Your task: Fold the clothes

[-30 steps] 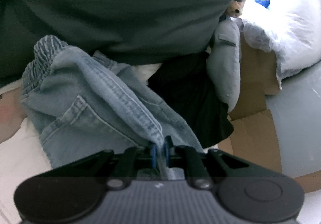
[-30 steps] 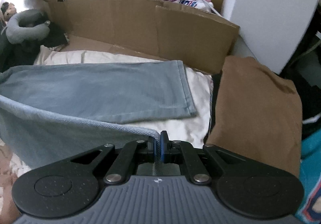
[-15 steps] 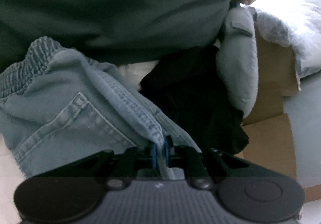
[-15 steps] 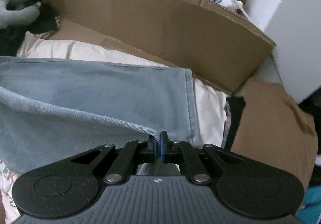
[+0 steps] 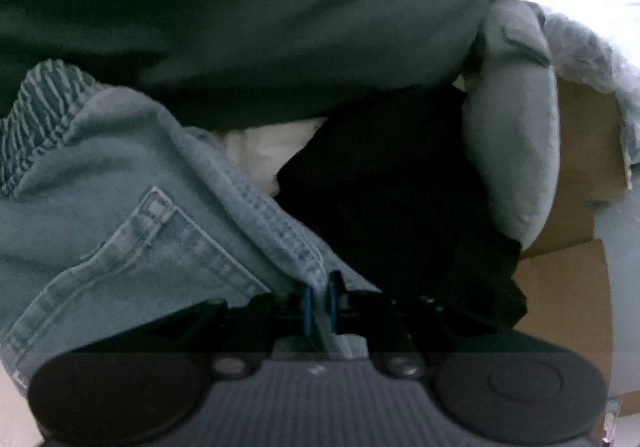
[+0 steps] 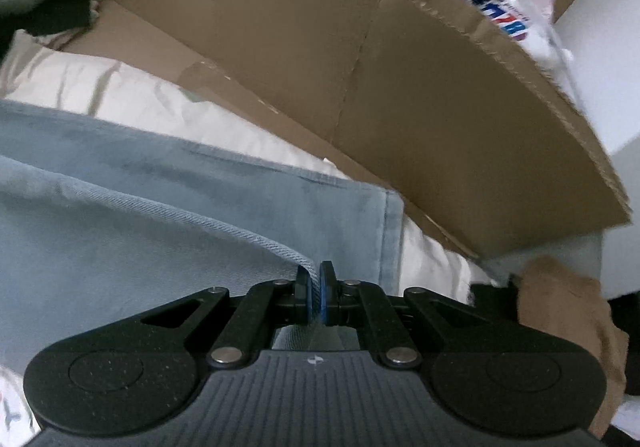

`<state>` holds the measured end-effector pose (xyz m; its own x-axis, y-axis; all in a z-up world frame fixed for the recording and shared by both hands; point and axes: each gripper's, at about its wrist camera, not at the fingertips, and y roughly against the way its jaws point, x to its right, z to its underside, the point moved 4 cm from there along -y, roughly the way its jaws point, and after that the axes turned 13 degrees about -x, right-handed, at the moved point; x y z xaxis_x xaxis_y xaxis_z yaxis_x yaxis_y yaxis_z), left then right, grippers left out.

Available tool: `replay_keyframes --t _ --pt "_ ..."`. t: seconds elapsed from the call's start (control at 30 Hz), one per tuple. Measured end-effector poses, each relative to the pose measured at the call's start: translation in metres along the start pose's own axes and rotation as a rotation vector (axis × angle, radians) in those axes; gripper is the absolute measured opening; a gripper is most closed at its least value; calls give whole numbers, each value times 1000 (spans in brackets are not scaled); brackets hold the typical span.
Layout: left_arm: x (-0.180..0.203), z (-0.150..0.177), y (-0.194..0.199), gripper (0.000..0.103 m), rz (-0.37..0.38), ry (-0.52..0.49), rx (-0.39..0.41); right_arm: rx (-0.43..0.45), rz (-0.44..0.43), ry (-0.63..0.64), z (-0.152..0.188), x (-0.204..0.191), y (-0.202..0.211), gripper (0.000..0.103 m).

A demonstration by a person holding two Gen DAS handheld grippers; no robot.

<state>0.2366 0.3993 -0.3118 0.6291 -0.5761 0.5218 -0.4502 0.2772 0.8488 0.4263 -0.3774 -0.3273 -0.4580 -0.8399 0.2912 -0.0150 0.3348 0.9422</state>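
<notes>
Lower centre, both views: each gripper's jaws clamp a denim fold.
left gripper (image 5: 319, 297): pinches jeans (image 5: 132, 215) seam; waistband upper left.
right gripper (image 6: 316, 297): grips jeans (image 6: 168, 207) leg; long axis probably left-right, hem right.

Right gripper (image 6: 315, 293) jaws clamped on jeans (image 6: 168, 215) hem beside cardboard (image 6: 400, 79) wall.
</notes>
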Motion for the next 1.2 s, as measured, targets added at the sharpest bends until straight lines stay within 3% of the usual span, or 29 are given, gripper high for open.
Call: replay_keyframes --t 0.23,0.47,0.63,0.73,0.77,1.0,1.2 --pt "5 7 -16 17 33 -34 -98 -36 24 51 -17 -14 -55 2" --pt "3 12 -22 16 63 -17 -126 3 -4 80 -16 -14 -63 2" --pt "5 17 -13 8 62 -50 -89 52 25 117 -7 -15 -49 1" --pt "4 22 4 7 91 -48 -69 80 20 119 -6 -12 -31 1" --pt "4 23 10 7 98 -51 -62 128 6 220 -8 -11 -23 1" --pt "7 22 38 7 128 -76 -43 184 -7 252 -8 2 17 1" --pt "22 13 21 7 95 -71 -35 190 -8 270 -24 -4 20 1"
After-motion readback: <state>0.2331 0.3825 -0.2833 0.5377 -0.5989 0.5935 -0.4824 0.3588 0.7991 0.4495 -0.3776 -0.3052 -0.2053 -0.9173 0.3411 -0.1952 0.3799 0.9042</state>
